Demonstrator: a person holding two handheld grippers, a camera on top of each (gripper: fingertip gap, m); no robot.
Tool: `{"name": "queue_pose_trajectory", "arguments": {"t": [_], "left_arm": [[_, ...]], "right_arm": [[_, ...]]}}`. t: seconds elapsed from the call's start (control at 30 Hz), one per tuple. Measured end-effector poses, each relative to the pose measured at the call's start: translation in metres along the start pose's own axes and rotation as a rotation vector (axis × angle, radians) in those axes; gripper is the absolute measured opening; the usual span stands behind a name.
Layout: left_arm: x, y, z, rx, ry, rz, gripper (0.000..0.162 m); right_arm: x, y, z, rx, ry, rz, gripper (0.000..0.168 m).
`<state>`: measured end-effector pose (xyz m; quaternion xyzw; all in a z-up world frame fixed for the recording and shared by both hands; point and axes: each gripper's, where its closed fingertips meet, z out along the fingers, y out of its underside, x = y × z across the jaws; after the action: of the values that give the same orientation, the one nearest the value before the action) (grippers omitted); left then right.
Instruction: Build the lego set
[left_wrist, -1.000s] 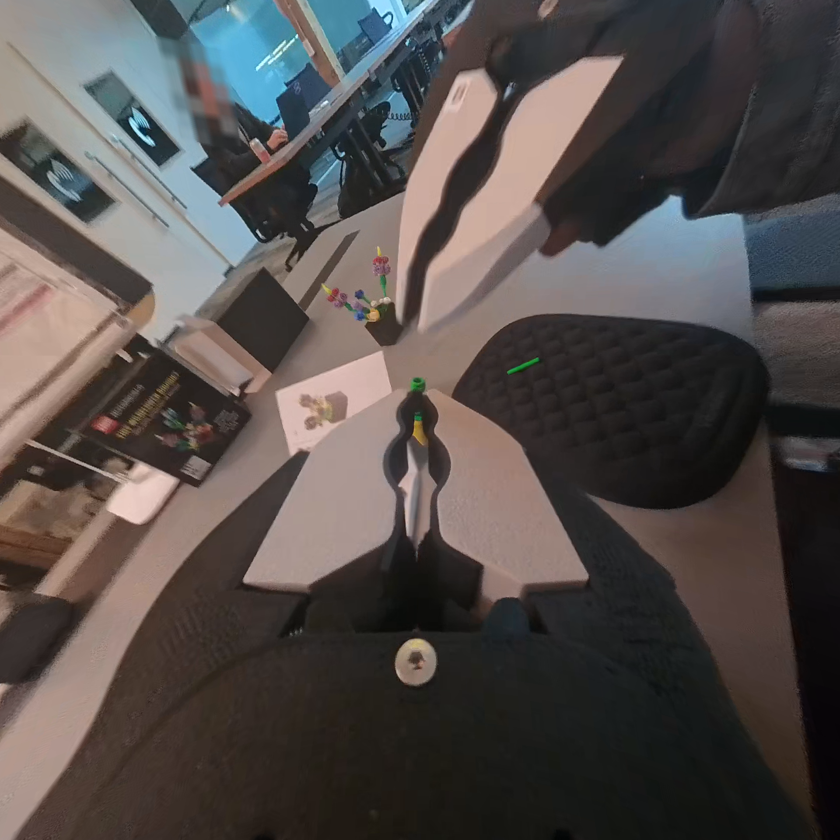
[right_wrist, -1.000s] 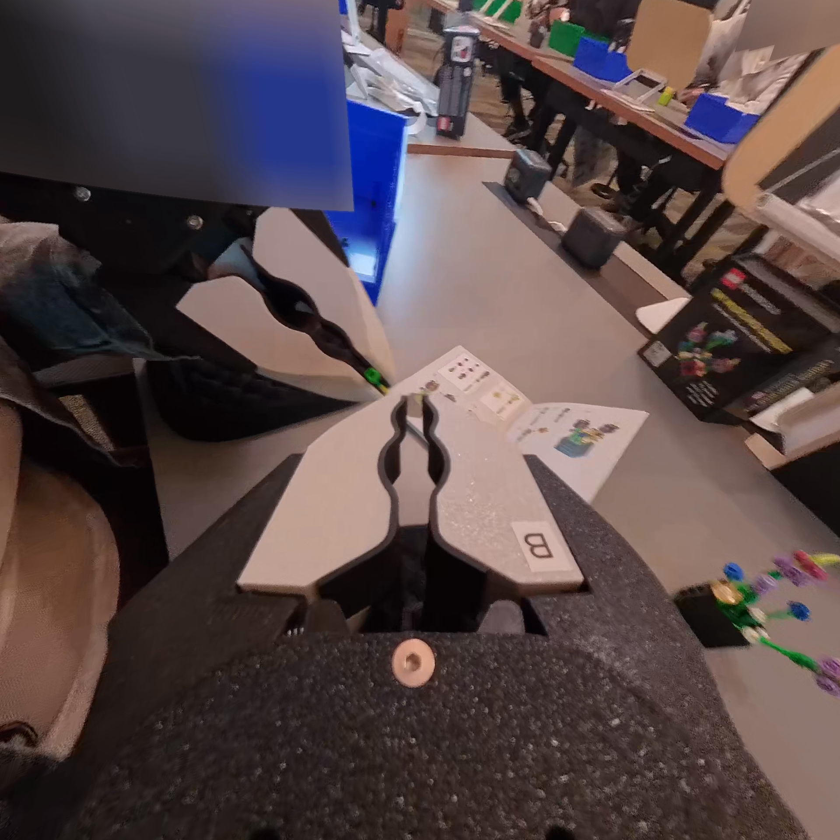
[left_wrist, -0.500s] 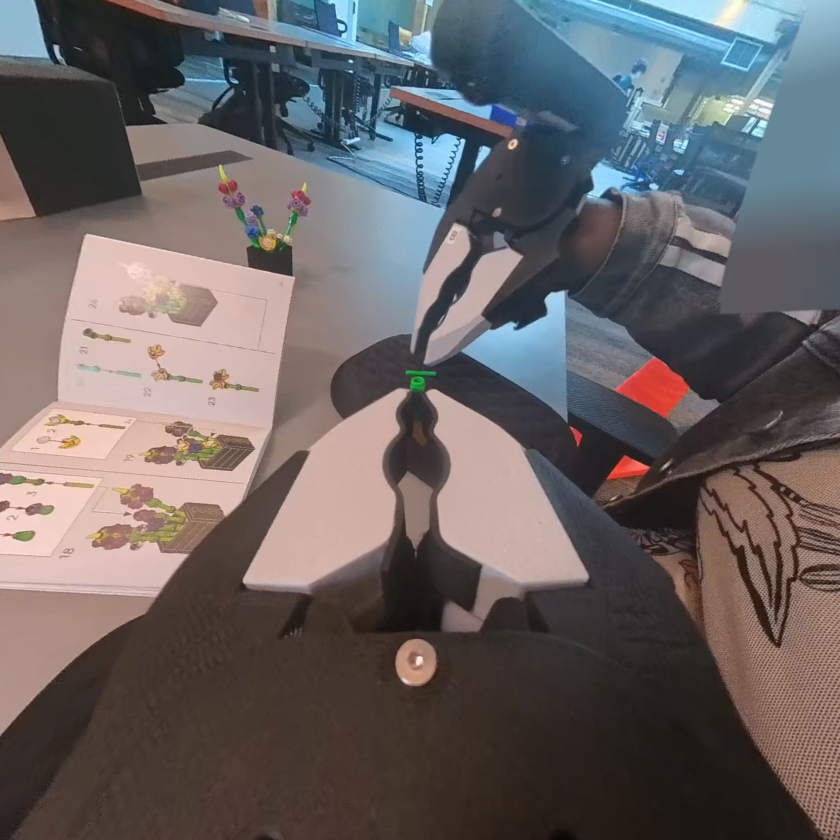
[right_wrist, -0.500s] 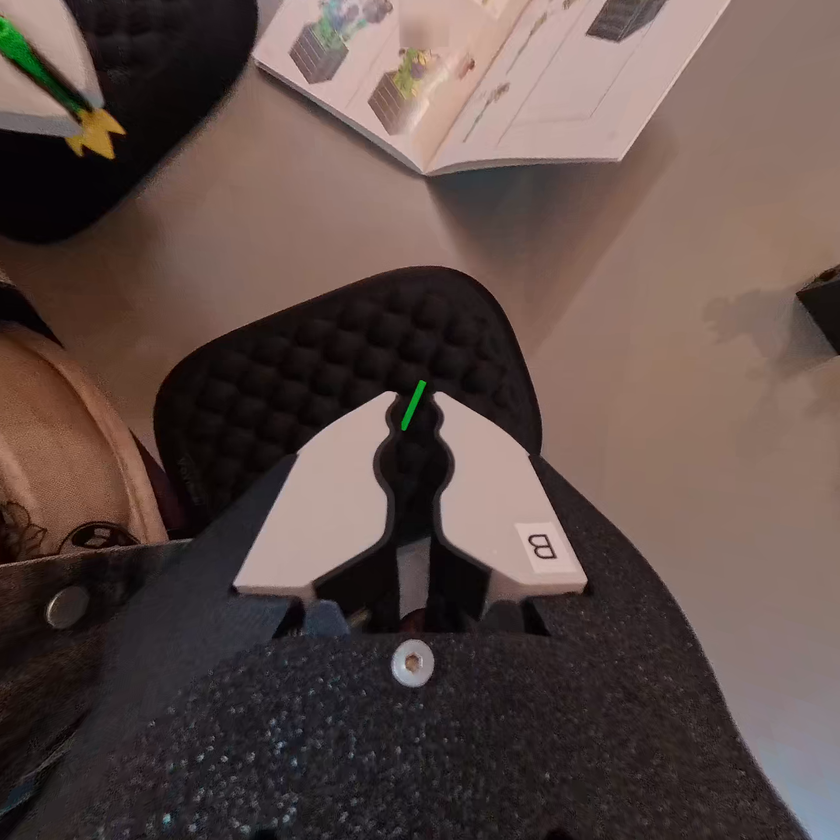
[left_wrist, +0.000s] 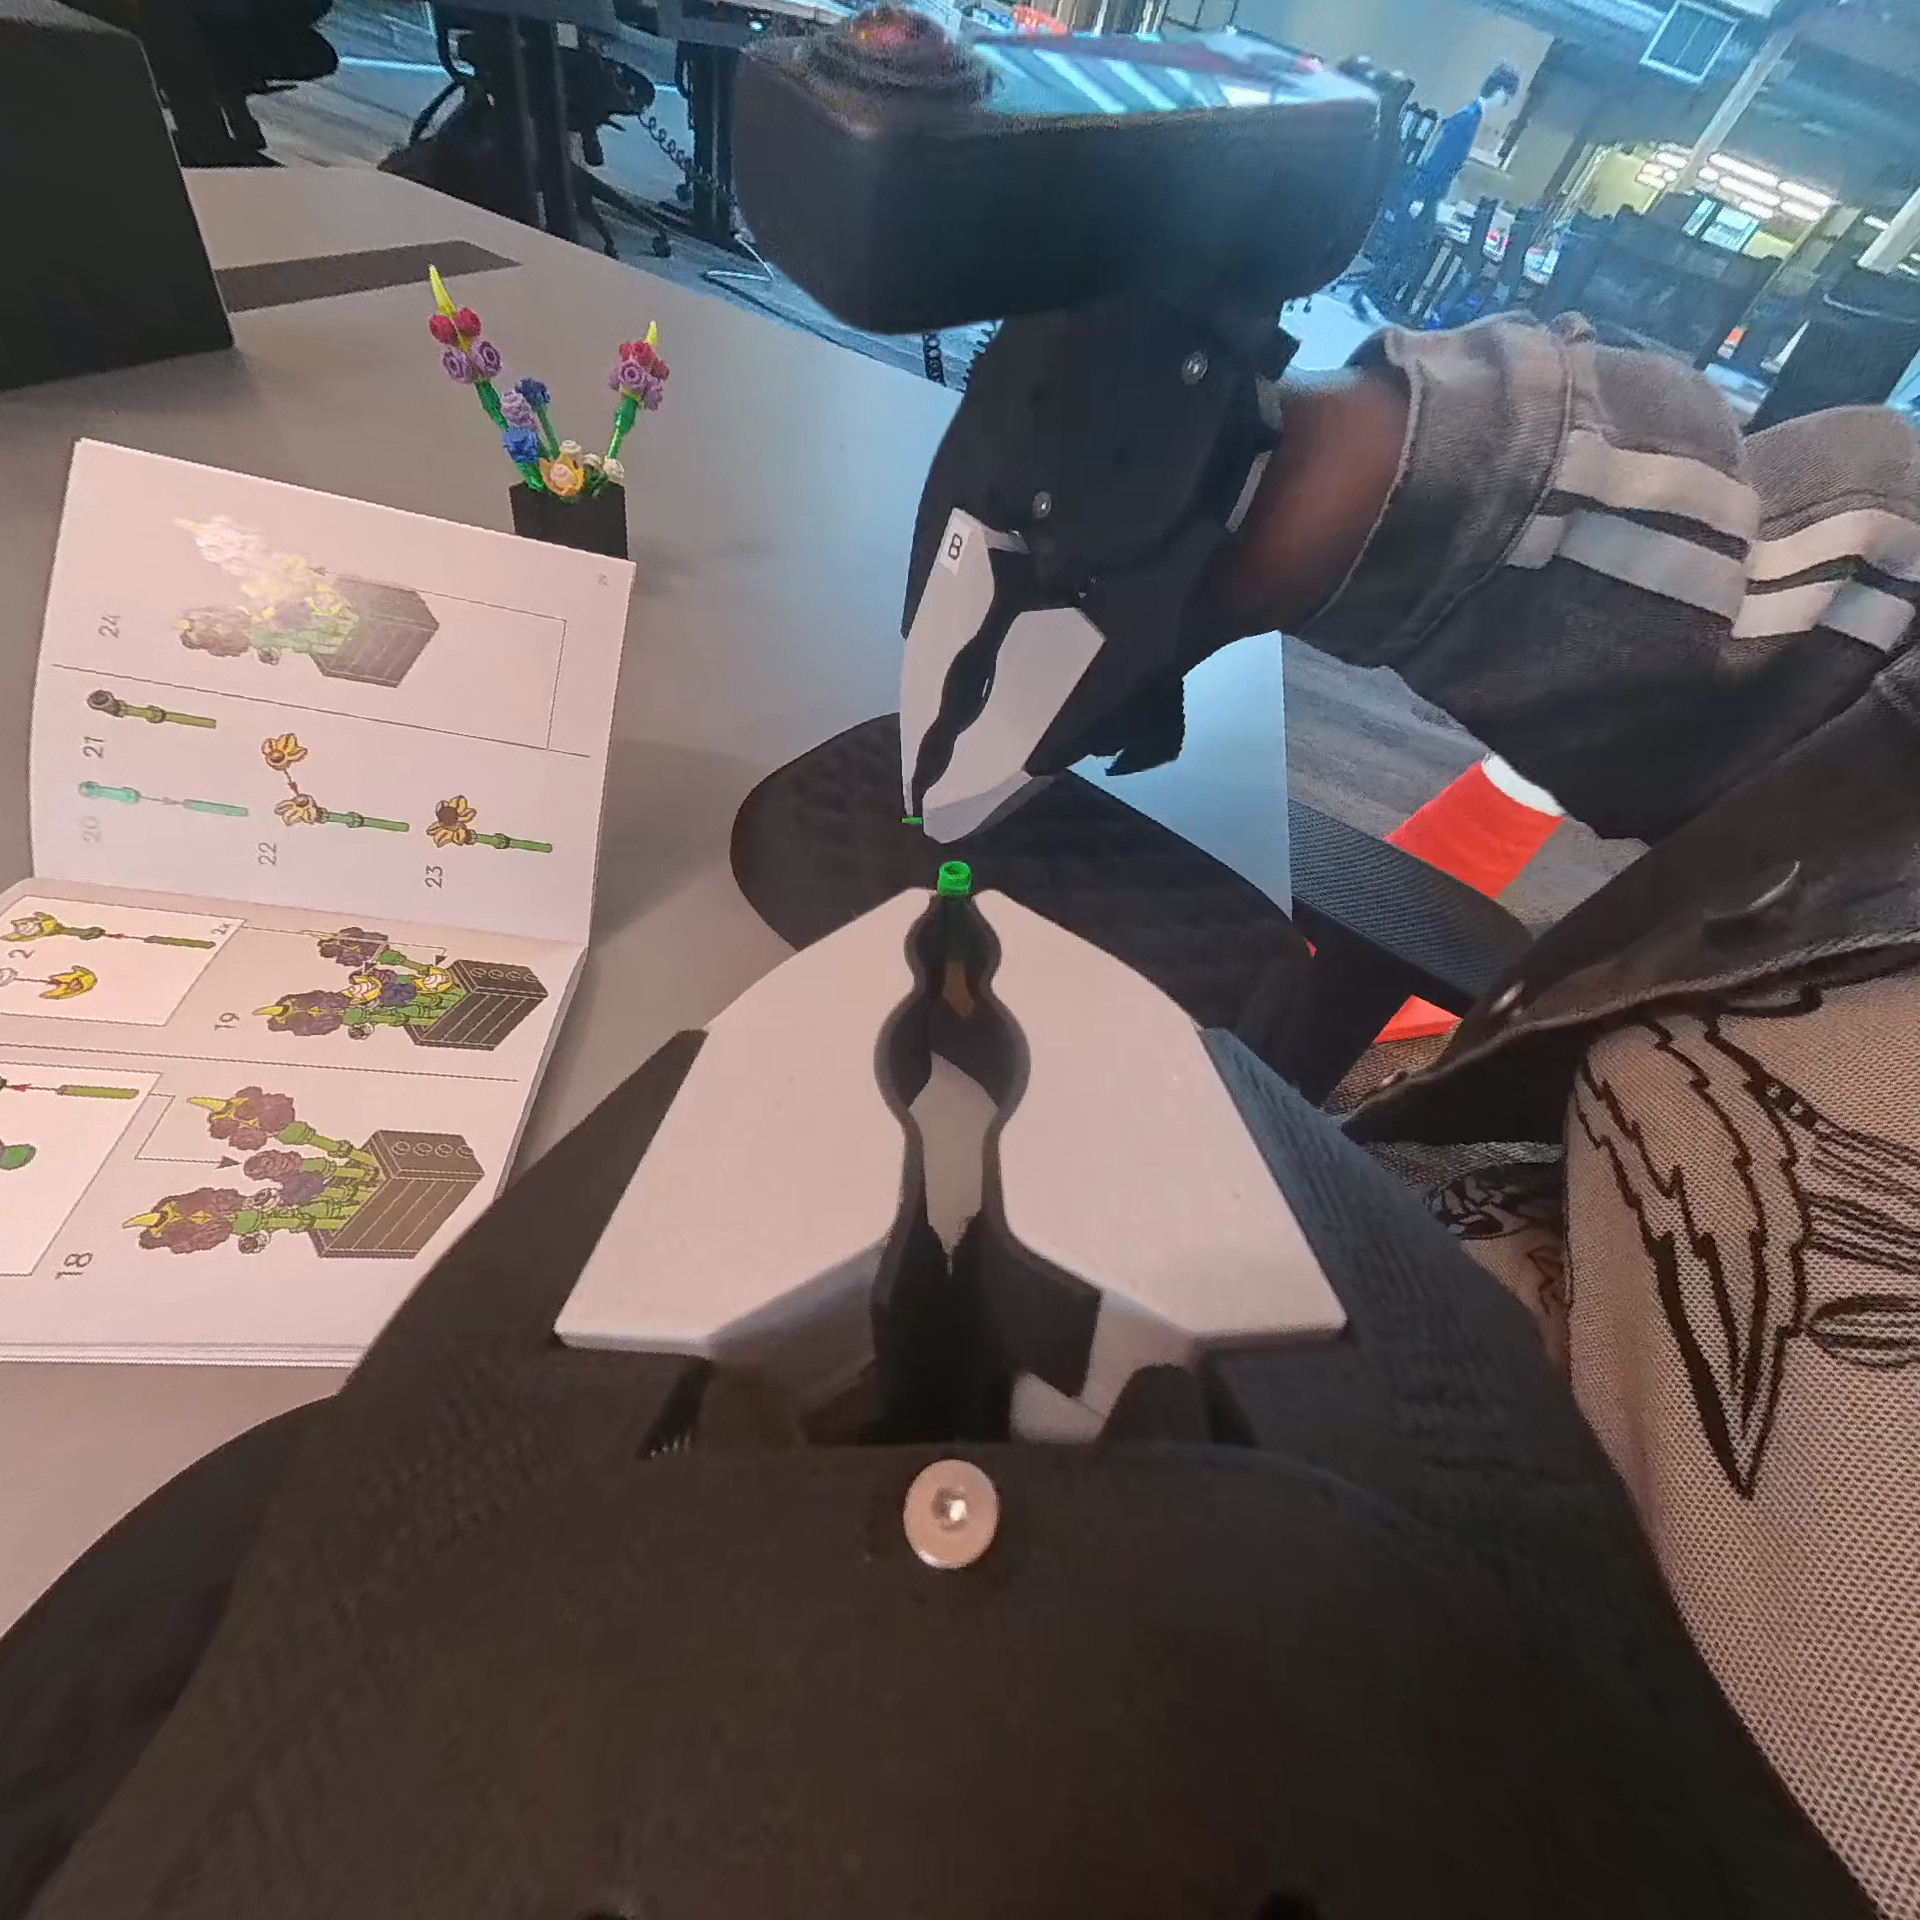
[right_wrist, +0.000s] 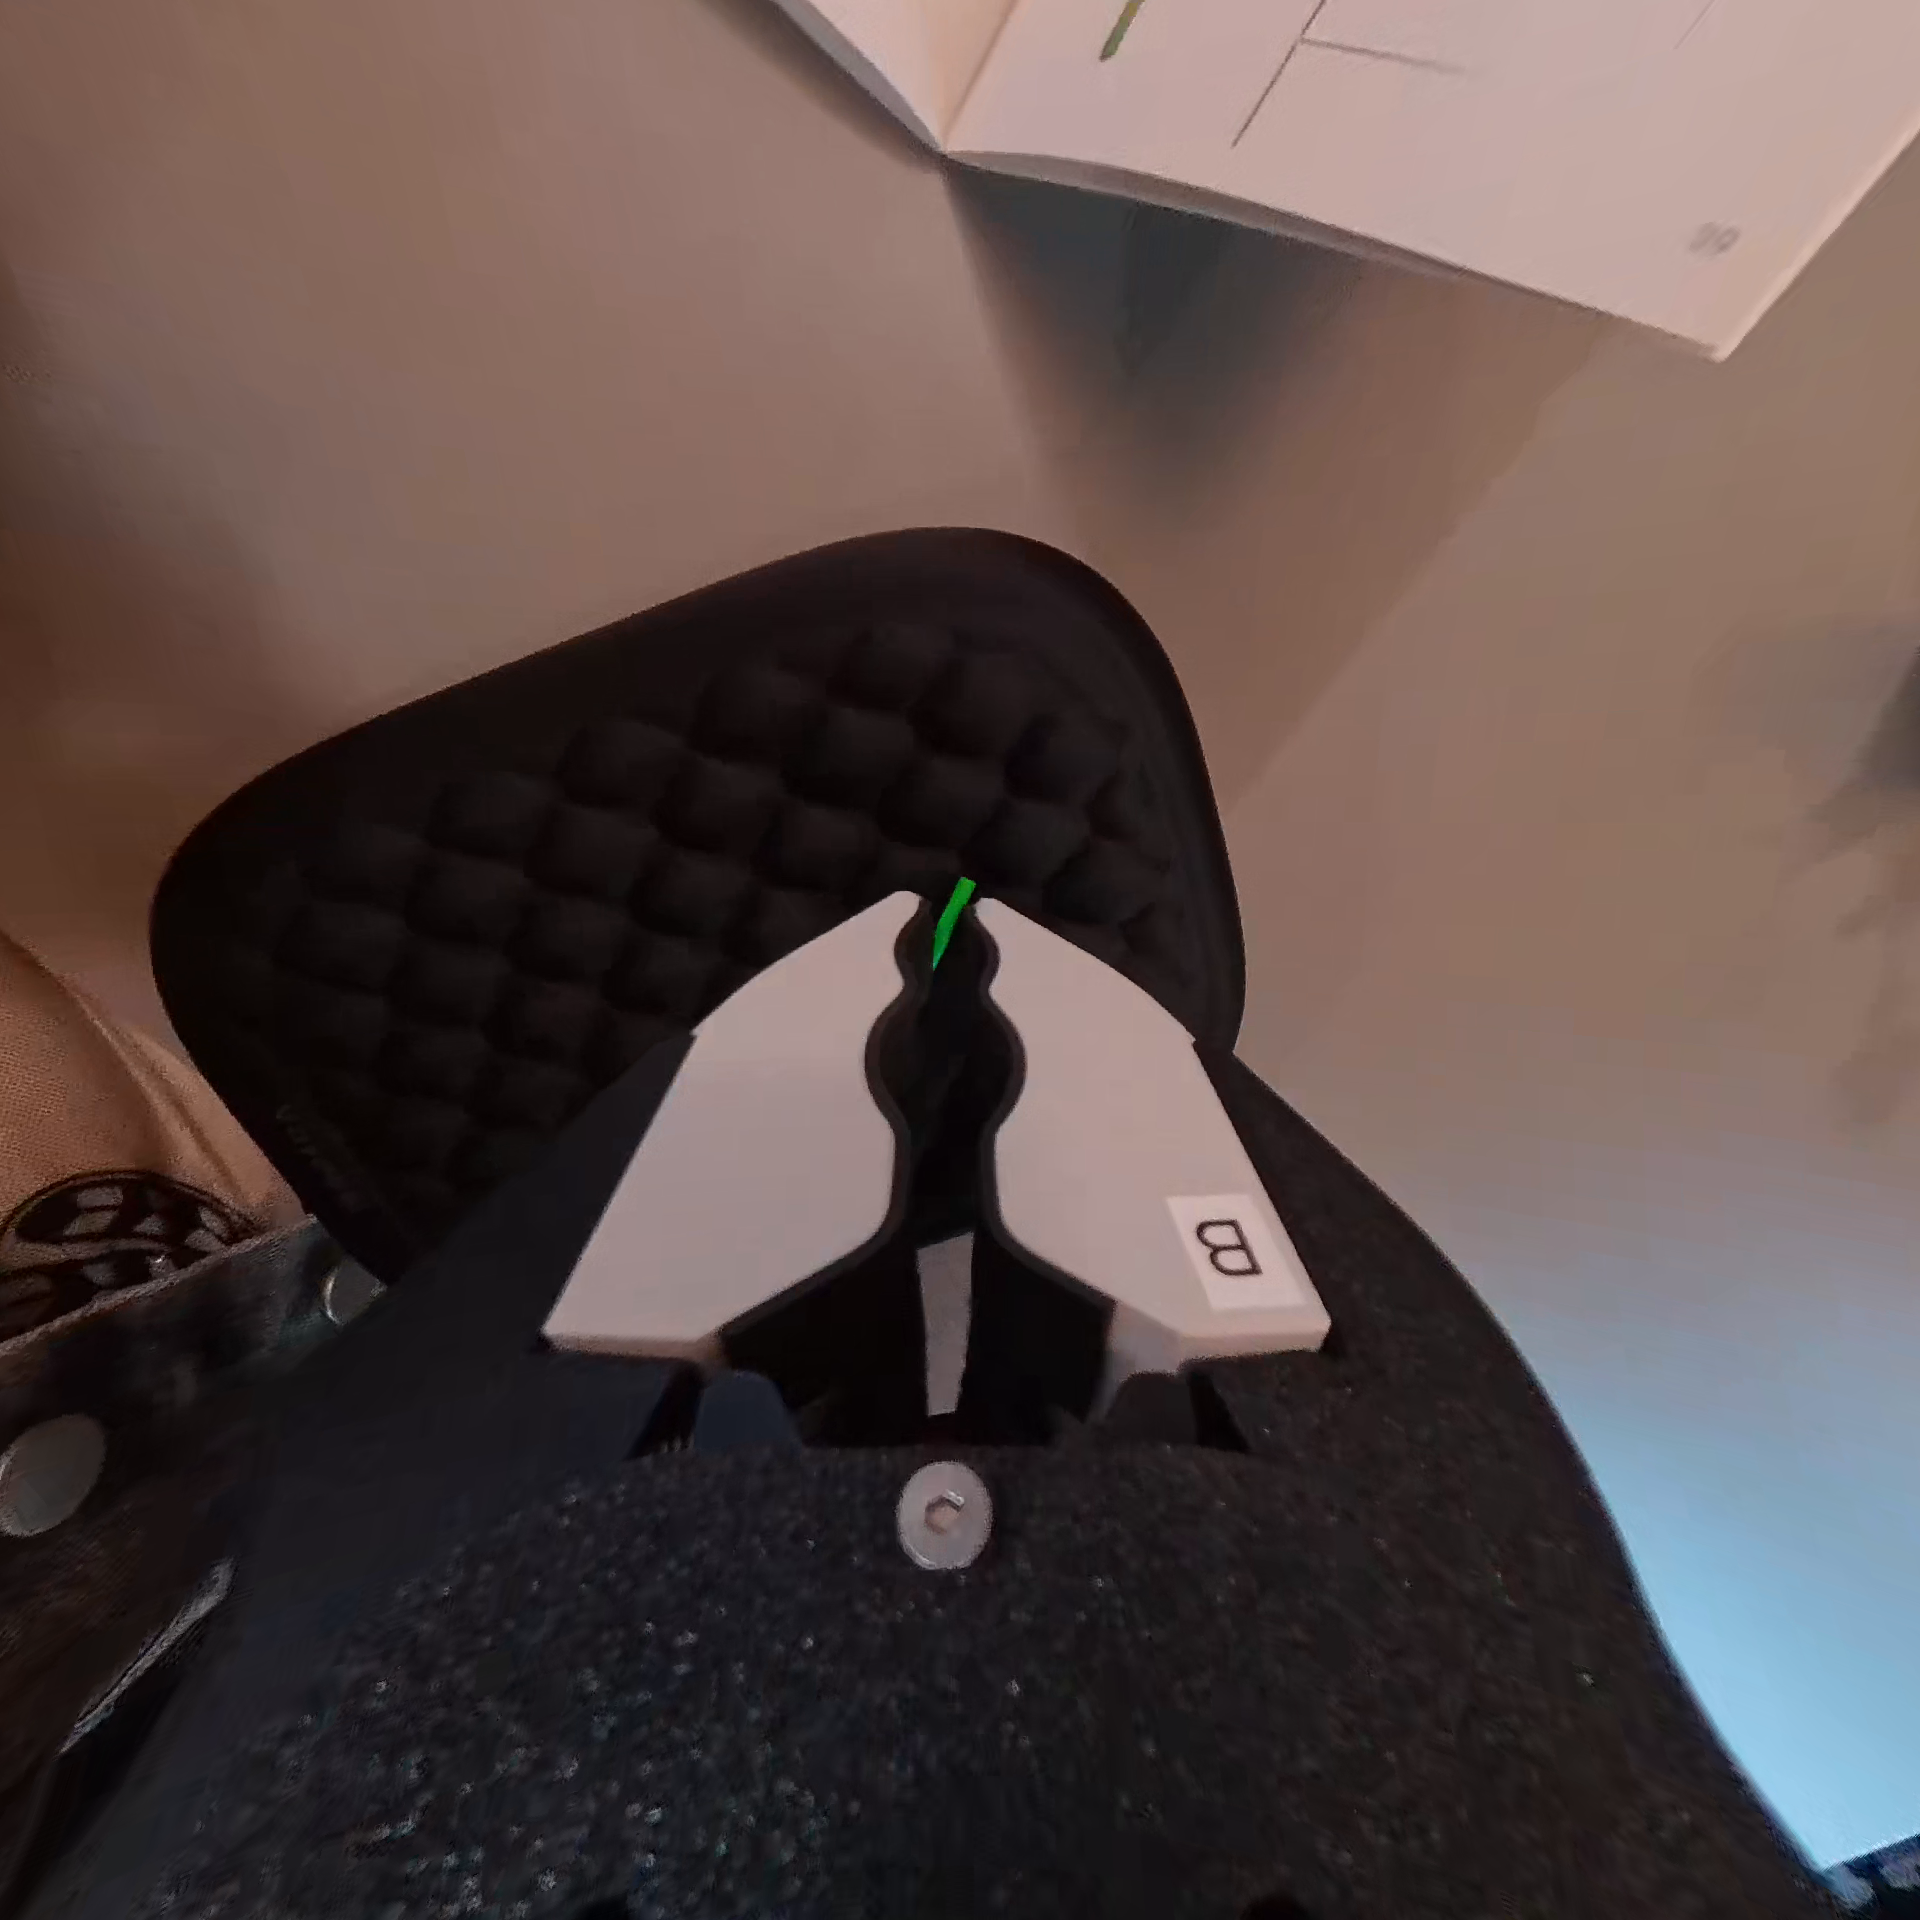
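Observation:
My left gripper (left_wrist: 953, 902) is shut on a green stem piece (left_wrist: 953, 879). The stem's green tip pokes out past the fingertips, and a yellow part shows between the jaws. My right gripper (right_wrist: 948, 906) points down onto a black quilted pad (right_wrist: 644, 883) and is shut on a thin green rod (right_wrist: 952, 923) lying there. In the left wrist view the right gripper (left_wrist: 920, 816) is just beyond my left fingertips, with the rod's end (left_wrist: 912, 821) at its tip. A partly built lego flower bouquet in a black pot (left_wrist: 566, 457) stands farther back on the table.
An open instruction booklet (left_wrist: 312, 831) lies left of the pad (left_wrist: 1091, 914) and also shows in the right wrist view (right_wrist: 1455, 135). A black box (left_wrist: 94, 208) stands at the far left. The person's sleeve (left_wrist: 1610, 582) and torso are on the right, by the table edge. Spacing between my two grippers at the tips: around 12 cm.
My right gripper has dropped onto the black pad and its jaws have narrowed around the green rod. My left gripper has swung to face the pad and right gripper, still holding the stem.

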<state>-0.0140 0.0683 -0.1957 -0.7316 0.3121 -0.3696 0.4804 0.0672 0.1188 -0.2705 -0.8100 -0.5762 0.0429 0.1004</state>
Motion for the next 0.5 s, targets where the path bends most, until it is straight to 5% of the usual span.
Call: {"name": "queue_pose_trajectory", "arguments": {"t": [0.23, 0.5], "left_arm": [[0.000, -0.004, -0.003, 0.034, 0.013, -0.013, 0.002], [-0.001, -0.010, -0.007, 0.075, 0.050, -0.057, 0.002]], "right_arm": [[0.001, -0.004, -0.009, 0.314, -0.112, 0.043, 0.003], [-0.006, -0.056, -0.097, 1.196, -0.356, 0.206, 0.003]]}}
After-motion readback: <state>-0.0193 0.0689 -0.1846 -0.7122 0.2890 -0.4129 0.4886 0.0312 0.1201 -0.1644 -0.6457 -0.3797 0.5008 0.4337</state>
